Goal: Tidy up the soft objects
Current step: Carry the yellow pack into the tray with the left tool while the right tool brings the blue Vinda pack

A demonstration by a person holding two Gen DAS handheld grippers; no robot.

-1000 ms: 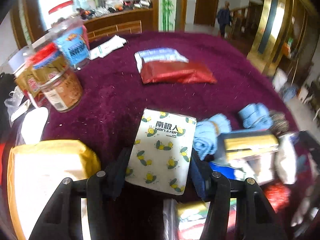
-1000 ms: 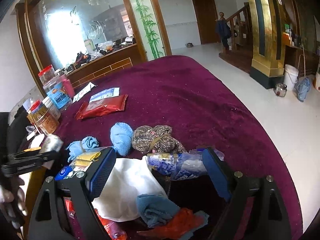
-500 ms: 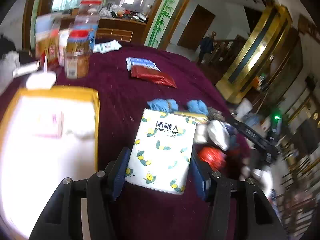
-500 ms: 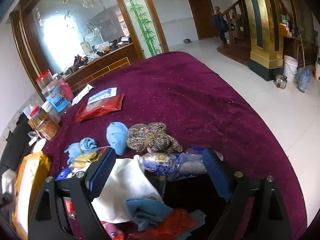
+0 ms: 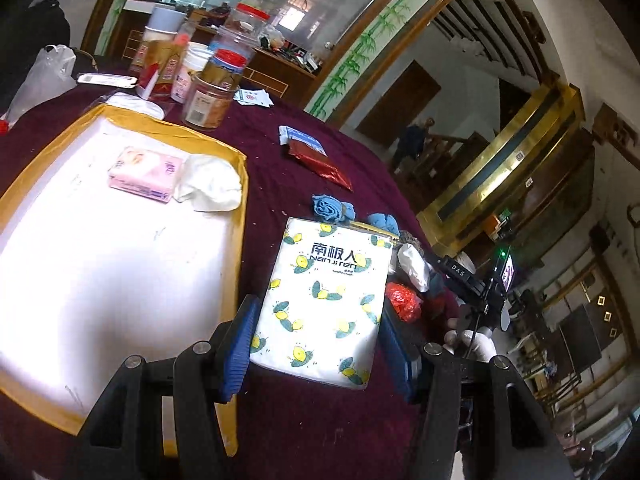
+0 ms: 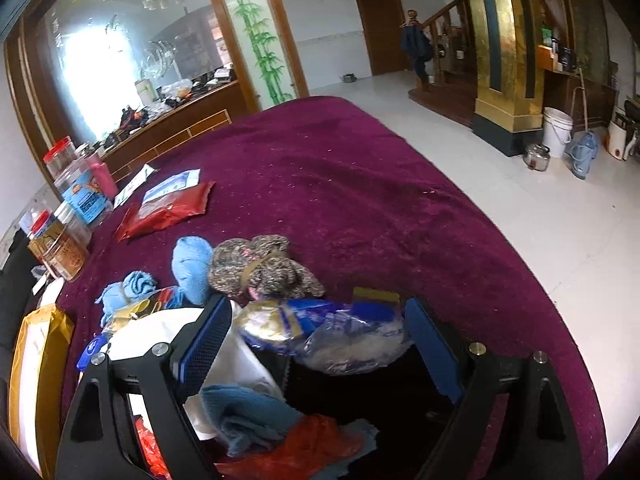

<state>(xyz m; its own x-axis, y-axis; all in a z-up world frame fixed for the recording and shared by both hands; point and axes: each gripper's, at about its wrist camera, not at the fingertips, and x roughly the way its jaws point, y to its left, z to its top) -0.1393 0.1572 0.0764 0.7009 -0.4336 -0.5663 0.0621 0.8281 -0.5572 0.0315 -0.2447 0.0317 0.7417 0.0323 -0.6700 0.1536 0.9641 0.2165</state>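
My left gripper (image 5: pixel 320 332) is shut on a white tissue pack with lemon print (image 5: pixel 324 300) and holds it above the purple tablecloth, beside a white tray with a yellow rim (image 5: pixel 236 208). A pink tissue pack (image 5: pixel 144 174) and a white cloth (image 5: pixel 208 182) lie in the tray. My right gripper (image 6: pixel 316 340) is open over a heap of soft things: a blue-and-clear plastic bag (image 6: pixel 328 336), white cloth (image 6: pixel 160 328), teal cloth (image 6: pixel 244 420), red cloth (image 6: pixel 312 444), blue socks (image 6: pixel 192 264) and brown knit socks (image 6: pixel 264 264).
Jars and tins (image 5: pixel 208 96) stand at the table's far left. A red foil packet (image 5: pixel 320 164) and a blue-white packet (image 5: pixel 300 138) lie mid-table. The table edge (image 6: pixel 520 248) drops to a tiled floor on the right.
My left gripper has lifted the lemon tissue pack and swung left toward the tray, which now fills its view. My right gripper has stayed open over the heap.
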